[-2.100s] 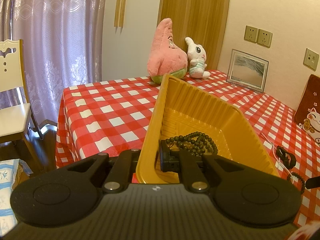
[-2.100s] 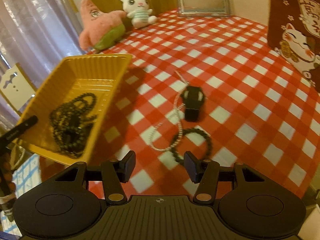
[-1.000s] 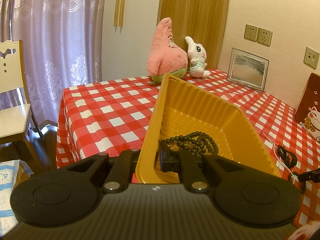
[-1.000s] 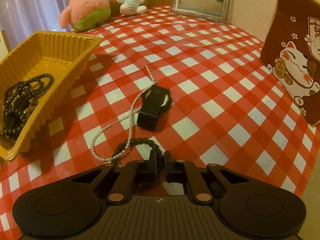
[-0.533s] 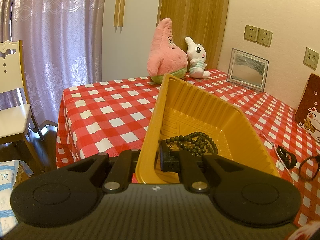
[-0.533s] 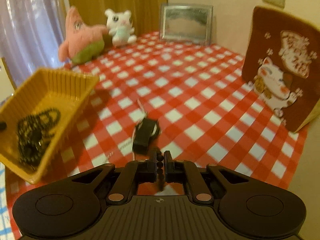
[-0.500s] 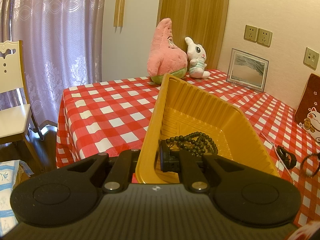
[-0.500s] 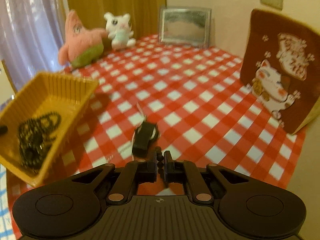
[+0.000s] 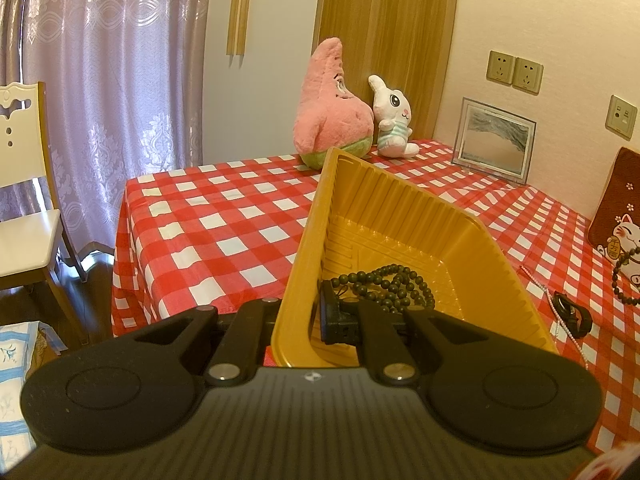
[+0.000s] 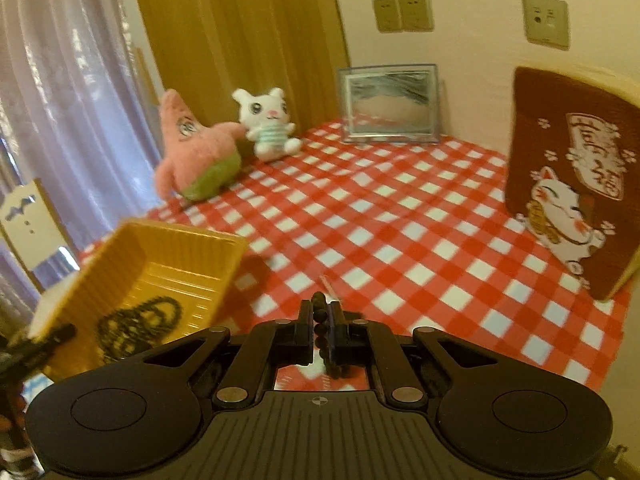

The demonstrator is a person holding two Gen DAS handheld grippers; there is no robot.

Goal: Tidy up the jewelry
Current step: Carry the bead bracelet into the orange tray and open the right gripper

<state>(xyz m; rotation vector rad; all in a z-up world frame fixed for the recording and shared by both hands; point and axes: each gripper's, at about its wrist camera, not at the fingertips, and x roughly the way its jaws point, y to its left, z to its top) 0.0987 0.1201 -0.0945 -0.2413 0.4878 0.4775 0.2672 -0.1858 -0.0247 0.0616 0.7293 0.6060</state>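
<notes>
1. Nearest to me, my right gripper (image 10: 320, 330) is pinched tight on the dark bead bracelet (image 10: 319, 316), a few beads showing between the pads and the rest of the loop hanging below the fingers. In the left wrist view the same loop dangles at the far right edge. I think the grip is on a thin strand of round beads, so a jerk or a roll of the wrist could let it slide out and drop on the checked tablecloth (image 10: 400, 220).

2. My left gripper (image 9: 310, 320) is clamped on the near wall of the yellow tray (image 9: 400, 208), holding it tilted with a dark bead necklace (image 9: 394, 284) already heaped inside. If that tilt steepens, I'd expect the necklace to slide toward the low end or spill out.

3. On the cloth beside the tray lie the black watch (image 9: 572, 314) and the pearl strand (image 9: 560, 320). The swinging loop could catch on the tray rim as I bring it across.

4. Compared with a second ago, the bracelet has left the cloth and the right gripper has risen, so its view now takes in the wall and the plush toys (image 10: 224, 144). The left gripper and tray have not shifted.
</notes>
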